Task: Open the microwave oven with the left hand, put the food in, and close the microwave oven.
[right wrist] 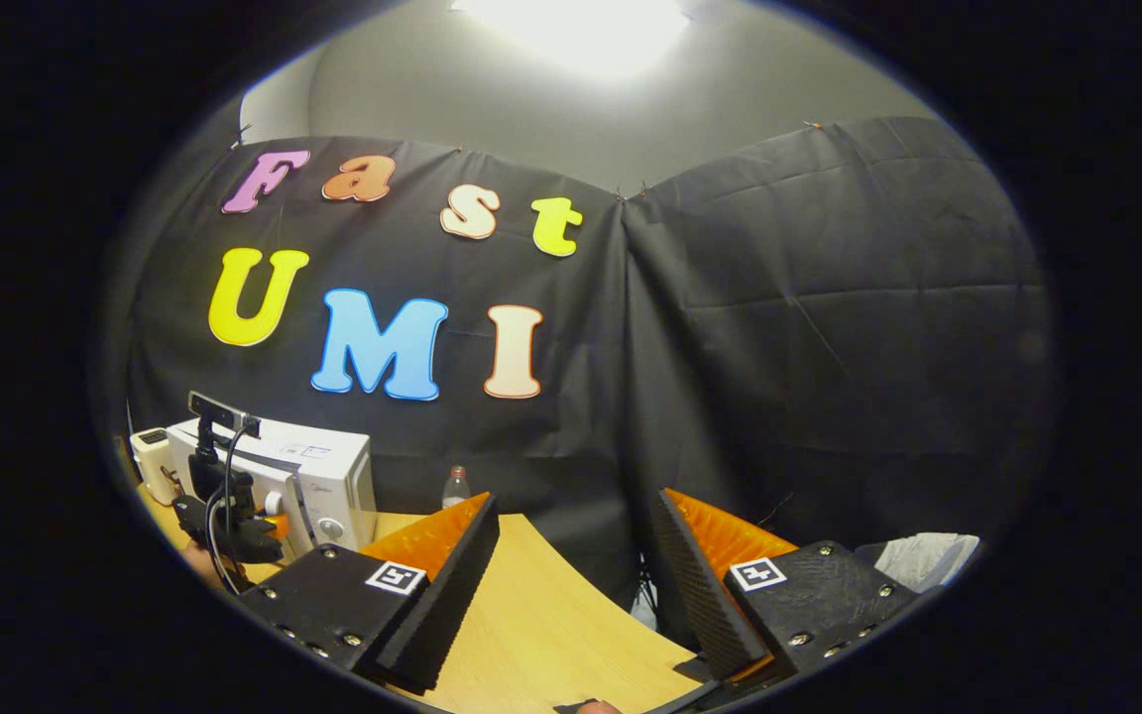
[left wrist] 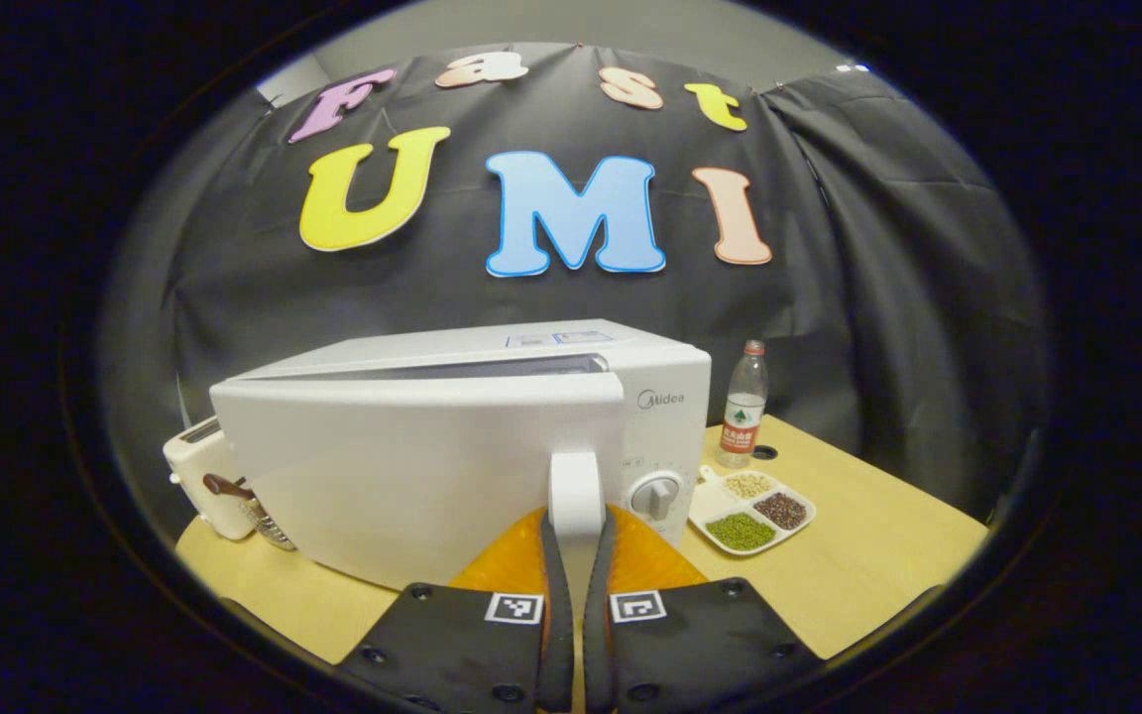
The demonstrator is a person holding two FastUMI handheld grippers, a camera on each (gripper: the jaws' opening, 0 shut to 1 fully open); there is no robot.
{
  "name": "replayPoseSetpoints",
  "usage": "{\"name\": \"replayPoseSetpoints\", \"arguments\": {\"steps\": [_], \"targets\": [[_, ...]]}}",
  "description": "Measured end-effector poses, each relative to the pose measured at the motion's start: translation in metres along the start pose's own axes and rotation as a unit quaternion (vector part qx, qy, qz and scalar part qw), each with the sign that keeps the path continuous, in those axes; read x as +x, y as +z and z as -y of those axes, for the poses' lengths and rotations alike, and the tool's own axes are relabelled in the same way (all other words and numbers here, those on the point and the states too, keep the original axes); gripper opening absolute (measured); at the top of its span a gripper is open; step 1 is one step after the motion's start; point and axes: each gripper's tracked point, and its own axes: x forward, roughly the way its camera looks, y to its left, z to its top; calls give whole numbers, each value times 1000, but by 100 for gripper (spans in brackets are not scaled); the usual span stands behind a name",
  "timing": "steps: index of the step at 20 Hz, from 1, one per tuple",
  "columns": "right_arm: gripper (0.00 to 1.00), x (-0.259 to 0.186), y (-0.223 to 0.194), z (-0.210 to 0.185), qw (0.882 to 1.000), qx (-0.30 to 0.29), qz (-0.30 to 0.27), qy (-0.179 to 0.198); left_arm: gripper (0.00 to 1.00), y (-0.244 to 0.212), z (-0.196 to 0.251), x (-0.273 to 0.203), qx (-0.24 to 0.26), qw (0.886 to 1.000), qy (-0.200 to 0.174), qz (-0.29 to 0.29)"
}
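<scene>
1. In the left gripper view the left gripper (left wrist: 576, 555) has both fingers clamped on the white door handle (left wrist: 576, 491) of the microwave oven (left wrist: 472, 436).
2. The door (left wrist: 412, 466) is swung partly out, a dark gap showing along its top edge; the oven takes up the tabletop's left-middle part.
3. Just right of the oven, a divided dish of food (left wrist: 751, 511) lies near the right edge of the tabletop (left wrist: 878, 565), with bare wood in front and to its right.
4. Behind the dish stands a clear bottle (left wrist: 743, 405), close to the far edge.
5. A cream toaster (left wrist: 202, 476) sits at the far left corner, partly hidden by the door.
6. In the right gripper view the right gripper (right wrist: 571, 575) hangs with fingers spread wide, holding nothing, above the tabletop's near right edge, well apart from the oven.
</scene>
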Motion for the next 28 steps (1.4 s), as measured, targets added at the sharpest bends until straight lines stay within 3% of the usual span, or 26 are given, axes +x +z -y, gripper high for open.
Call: {"name": "replayPoseSetpoints", "arguments": {"steps": [8,9,19,22,24,28], "targets": [[96,-11,7,-13,997,20,24,76,8,-15,-18,-69,1,1000,24,-13],[96,-13,7,-13,996,24,25,85,11,-16,-23,-79,1,999,31,-13],[96,-40,0,-33,982,67,26,177,11,-43,-93,-184,4,991,133,-32],[95,-53,6,-48,978,72,30,193,14,-47,-113,-203,2,989,144,-33],[96,-61,8,-60,977,60,32,202,11,-50,-126,-215,-2,989,147,-32],[95,-75,18,-89,977,61,38,203,11,-55,-147,-230,2,990,135,-30]]}}
